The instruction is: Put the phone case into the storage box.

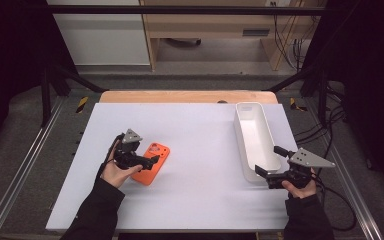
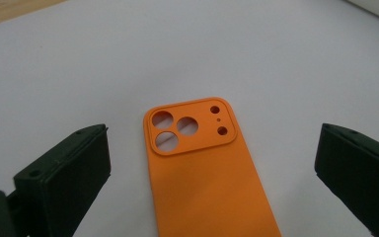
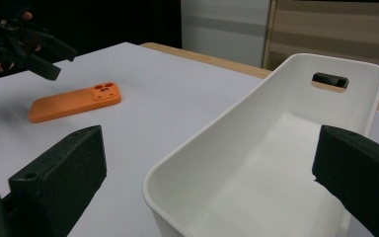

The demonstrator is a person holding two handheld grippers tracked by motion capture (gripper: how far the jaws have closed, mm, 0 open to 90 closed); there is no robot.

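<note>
Left gripper hangs wide open above the orange phone case on the bench; right gripper, also wide, faces the white bin.

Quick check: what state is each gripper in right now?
Left gripper: open, jaws wide on either side of the orange phone case, not gripping it.
Right gripper: open, empty, at the near end of the white bin.
</note>
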